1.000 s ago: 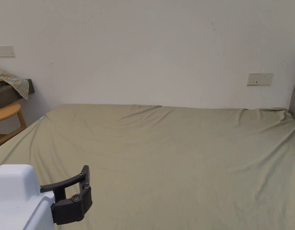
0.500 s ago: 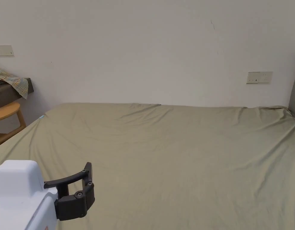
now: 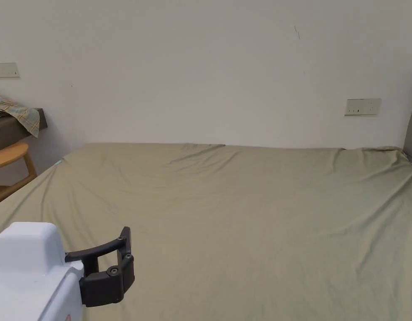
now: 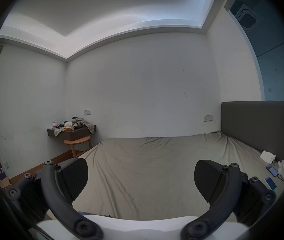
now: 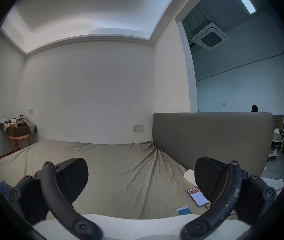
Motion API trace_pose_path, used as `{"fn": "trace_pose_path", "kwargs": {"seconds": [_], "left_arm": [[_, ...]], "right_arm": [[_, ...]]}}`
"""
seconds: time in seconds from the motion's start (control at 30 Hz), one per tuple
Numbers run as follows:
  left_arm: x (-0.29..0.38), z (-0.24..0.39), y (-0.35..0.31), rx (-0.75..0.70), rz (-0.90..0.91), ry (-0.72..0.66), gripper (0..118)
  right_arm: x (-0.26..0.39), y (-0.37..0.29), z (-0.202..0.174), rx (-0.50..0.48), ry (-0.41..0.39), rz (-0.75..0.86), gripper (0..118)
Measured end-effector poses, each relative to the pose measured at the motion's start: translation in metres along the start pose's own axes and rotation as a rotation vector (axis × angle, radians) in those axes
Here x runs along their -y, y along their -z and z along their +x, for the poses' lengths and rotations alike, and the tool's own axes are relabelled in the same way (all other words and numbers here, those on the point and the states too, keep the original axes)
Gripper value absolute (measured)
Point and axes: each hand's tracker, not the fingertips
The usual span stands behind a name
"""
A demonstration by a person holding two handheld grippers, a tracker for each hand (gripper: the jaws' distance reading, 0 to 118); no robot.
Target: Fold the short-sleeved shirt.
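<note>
The bed's olive sheet lies bare and lightly wrinkled in front of me. A small bit of blue cloth shows at the lower left edge of the right gripper view; I cannot tell what garment it is. My left gripper hovers low over the near left part of the bed. In its own view the left gripper is open with nothing between its jaws. The right gripper is also open and empty, over the bed's right side near the headboard.
A grey padded headboard bounds the bed on the right. Two phones and white tissues lie along that edge. At the left, a wall shelf with a plaid cloth hangs above a wooden stool.
My left gripper has drifted slightly to the right in the head view, still open. The sheet looks the same.
</note>
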Motion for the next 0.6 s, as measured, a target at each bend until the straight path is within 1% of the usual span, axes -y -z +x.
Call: {"fn": "trace_pose_path", "kwargs": {"seconds": [0.6], "left_arm": [[0.005, 0.004, 0.01, 0.005, -0.031, 0.008, 118]], "right_arm": [[0.004, 0.01, -0.005, -0.007, -0.014, -0.018, 118]]}}
